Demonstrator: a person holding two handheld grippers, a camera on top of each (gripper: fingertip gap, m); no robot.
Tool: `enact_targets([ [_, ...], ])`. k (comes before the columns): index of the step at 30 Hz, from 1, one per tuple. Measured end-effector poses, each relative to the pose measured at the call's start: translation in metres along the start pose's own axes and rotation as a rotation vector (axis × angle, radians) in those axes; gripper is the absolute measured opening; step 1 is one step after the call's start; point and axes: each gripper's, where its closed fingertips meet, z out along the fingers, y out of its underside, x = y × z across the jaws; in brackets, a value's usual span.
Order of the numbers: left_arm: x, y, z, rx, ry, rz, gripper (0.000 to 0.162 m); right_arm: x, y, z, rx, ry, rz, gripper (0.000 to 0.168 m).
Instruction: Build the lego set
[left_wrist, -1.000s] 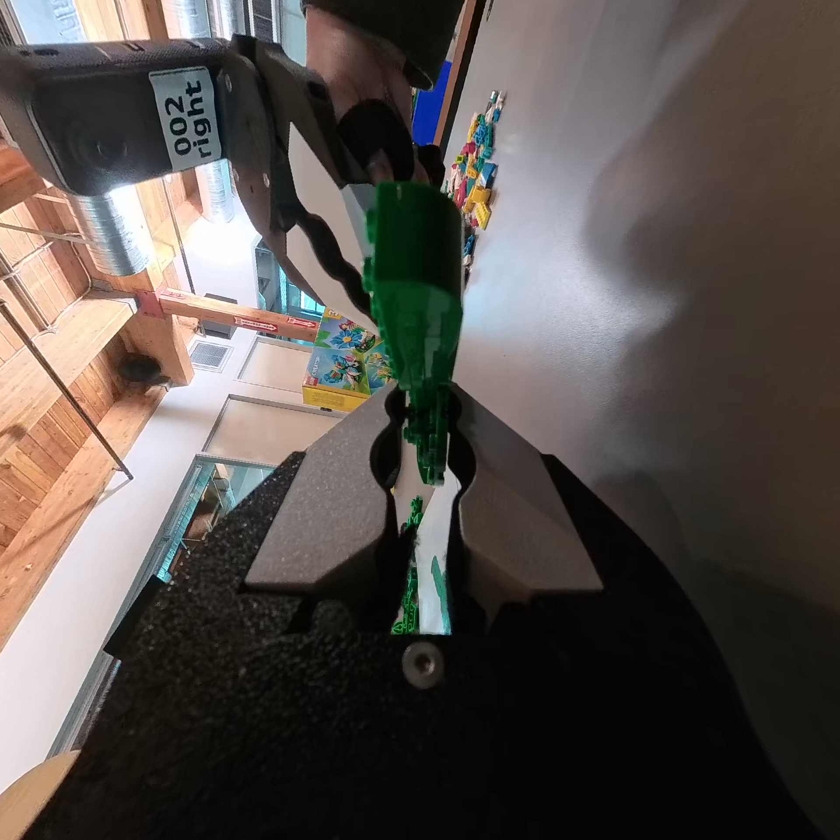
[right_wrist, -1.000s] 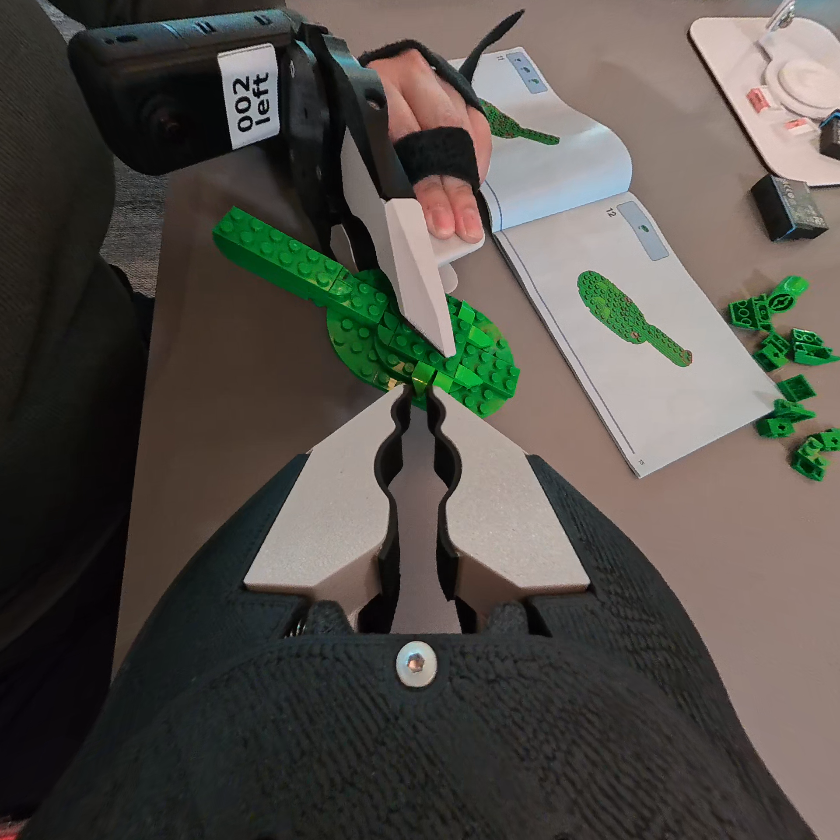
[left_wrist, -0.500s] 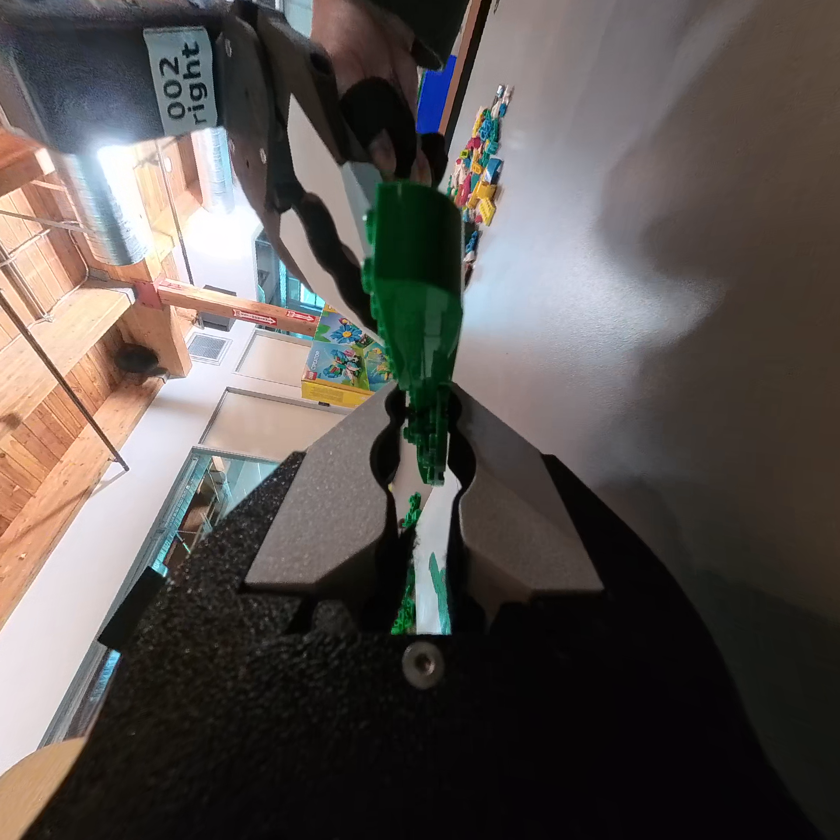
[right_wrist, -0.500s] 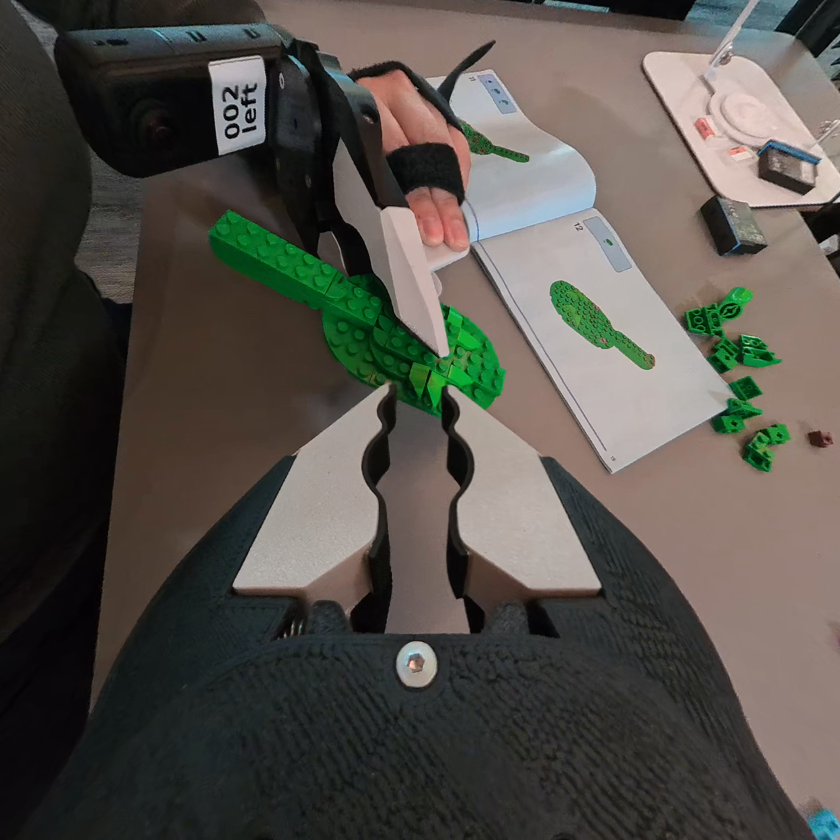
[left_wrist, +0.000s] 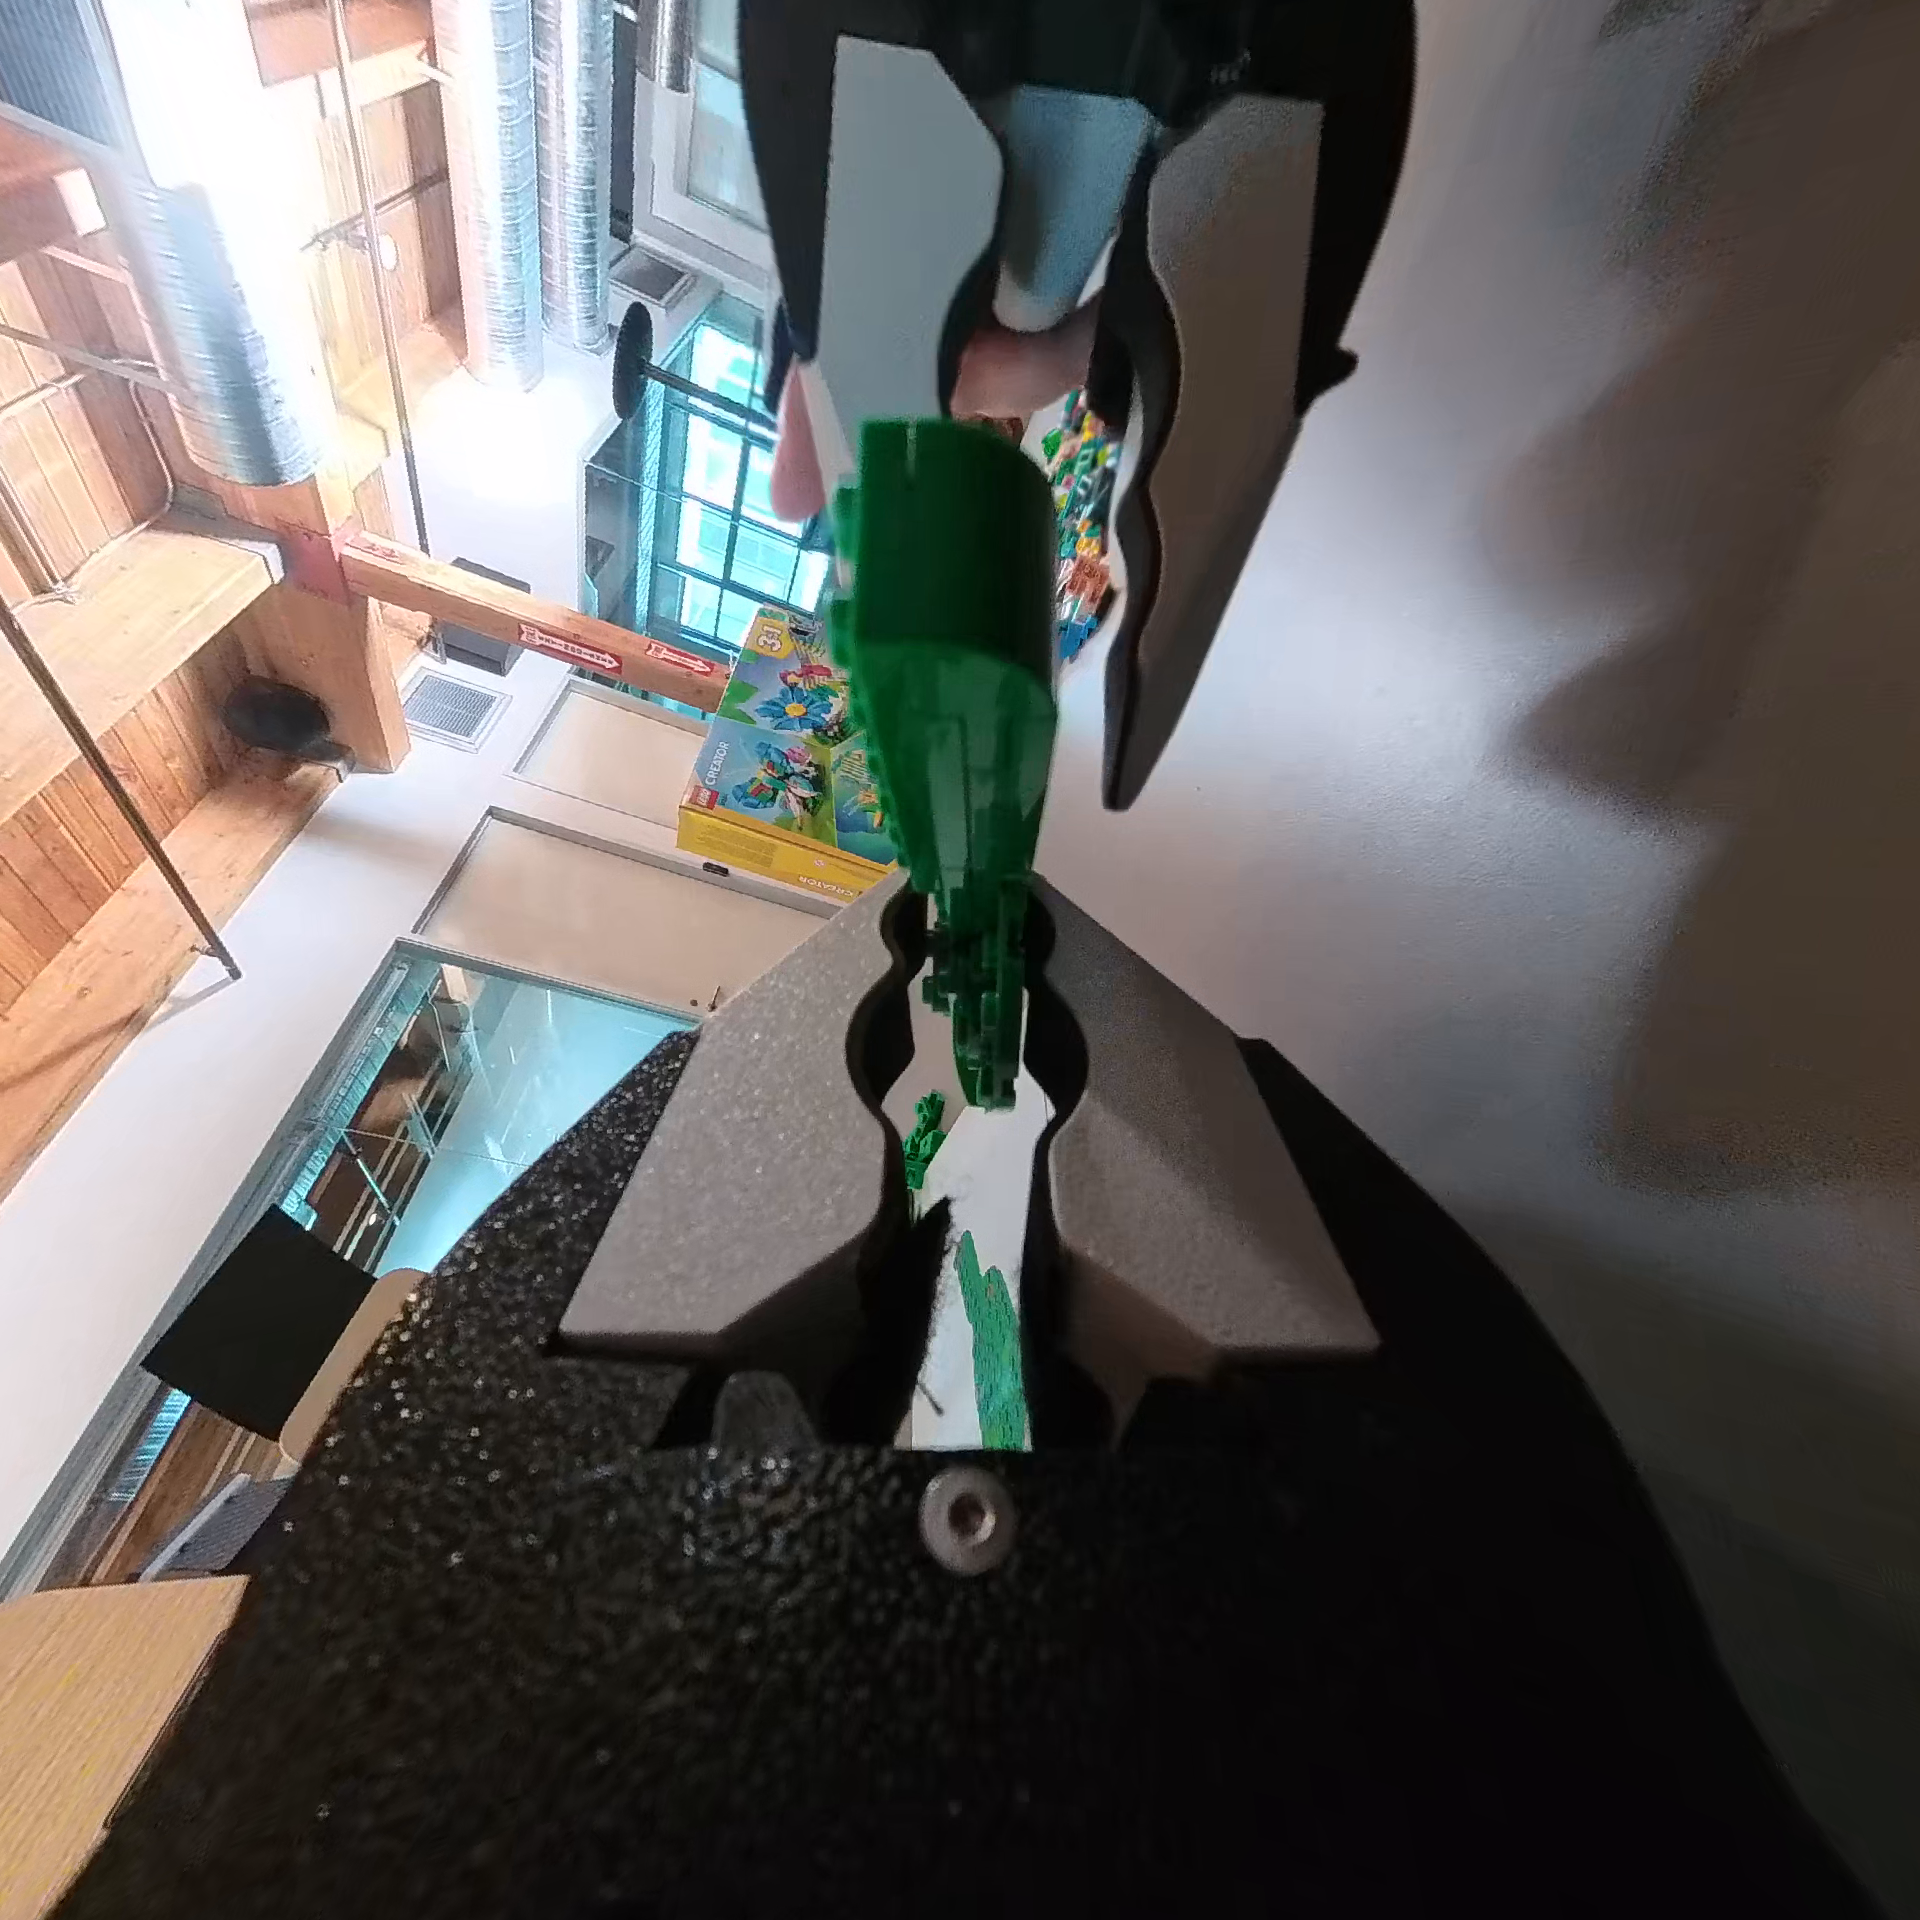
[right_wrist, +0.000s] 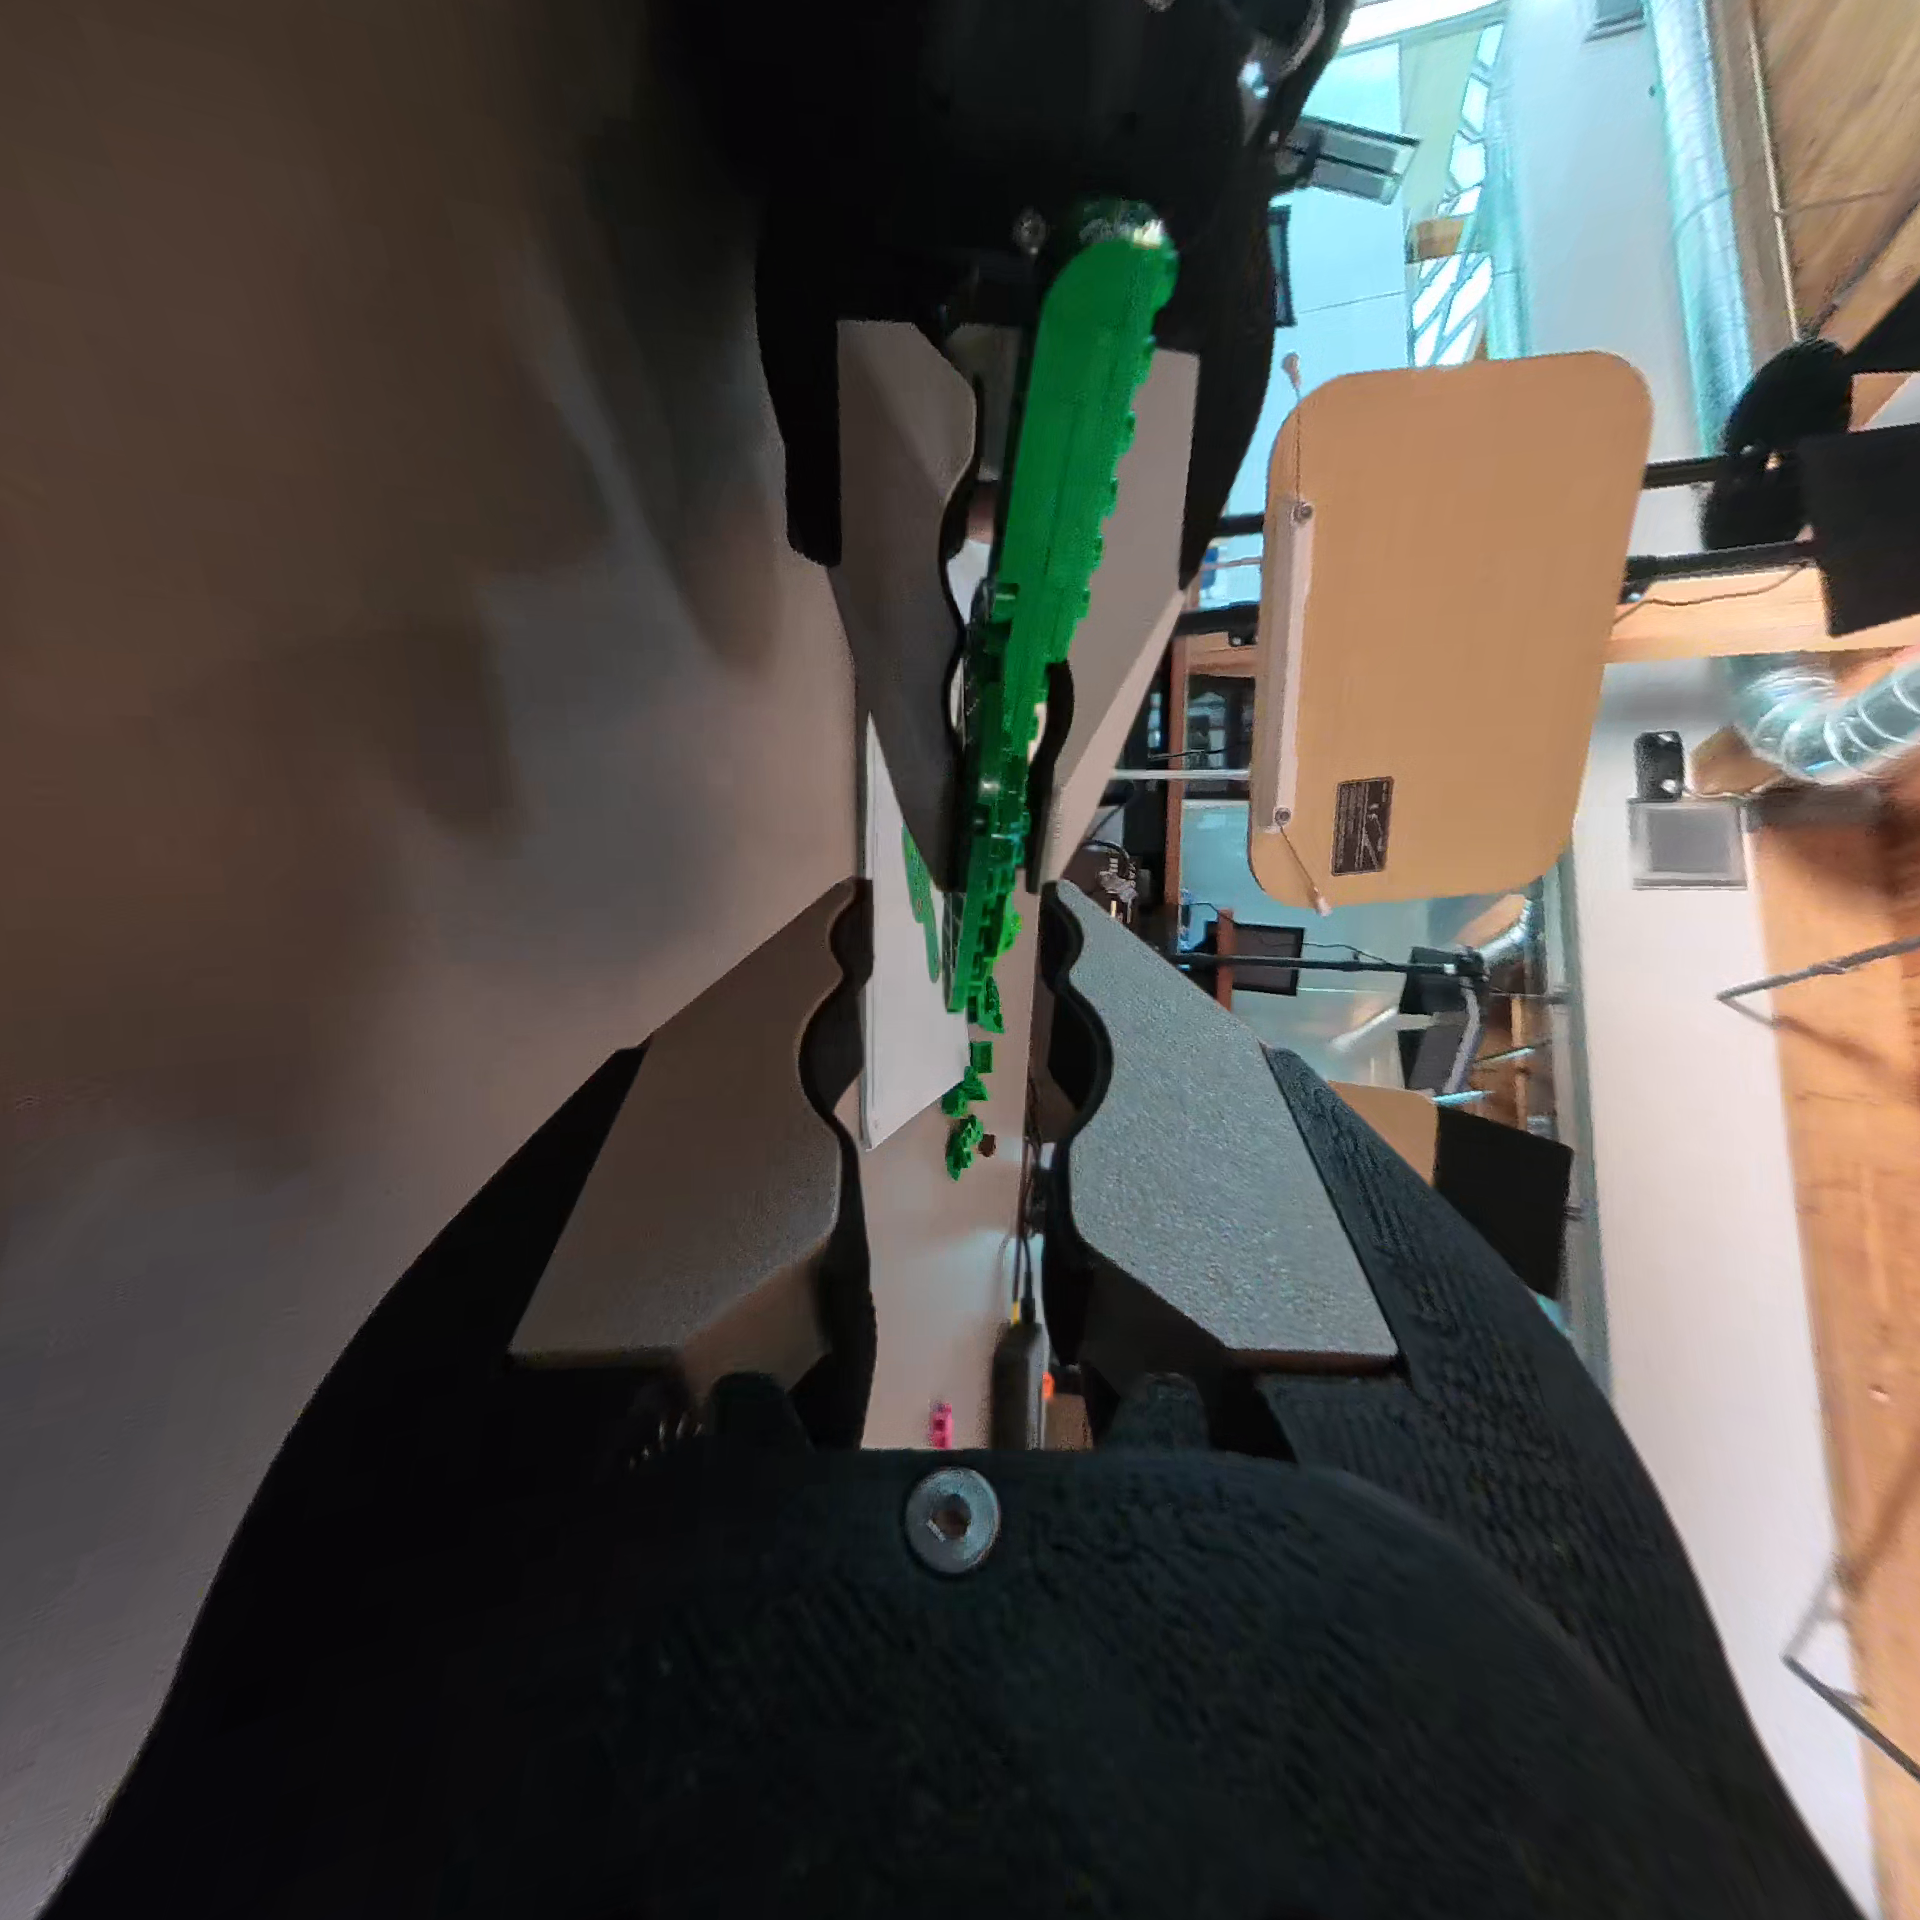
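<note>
The green lego assembly (left_wrist: 956, 644), a long studded plate build, is held off the grey table (left_wrist: 1507, 623) and seen edge-on. My left gripper (left_wrist: 966, 904) is shut on its near end. In the right wrist view the left gripper (right_wrist: 992, 868) faces me, gripping the assembly (right_wrist: 1060, 499). My right gripper (right_wrist: 951, 899) is open, and the assembly's tip hangs between its fingertips without touching them. In the left wrist view the right gripper's fingers (left_wrist: 1205, 468) stand either side of the assembly's far end.
The open instruction booklet (right_wrist: 904, 1049) lies on the table (right_wrist: 364, 623) with loose green pieces (right_wrist: 966, 1112) beside it. A pile of coloured bricks (left_wrist: 1081, 540) and a lego box (left_wrist: 769, 779) lie farther off. A pink brick (right_wrist: 940, 1423) lies near a black device (right_wrist: 1013, 1382). The grippers are tip to tip, or close to it.
My right gripper has opened wider and swung round to face the left gripper head-on, its fingers now either side of the assembly. The left gripper still holds the assembly.
</note>
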Motion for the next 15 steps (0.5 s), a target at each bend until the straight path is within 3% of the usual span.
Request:
enact_targets([
  [15, 0.0001, 0.0000, -0.0011, 0.006, 0.004, -0.023, 0.013, -0.0032, 0.0047, 0.0078, -0.031, 0.023, -0.008, 0.026],
])
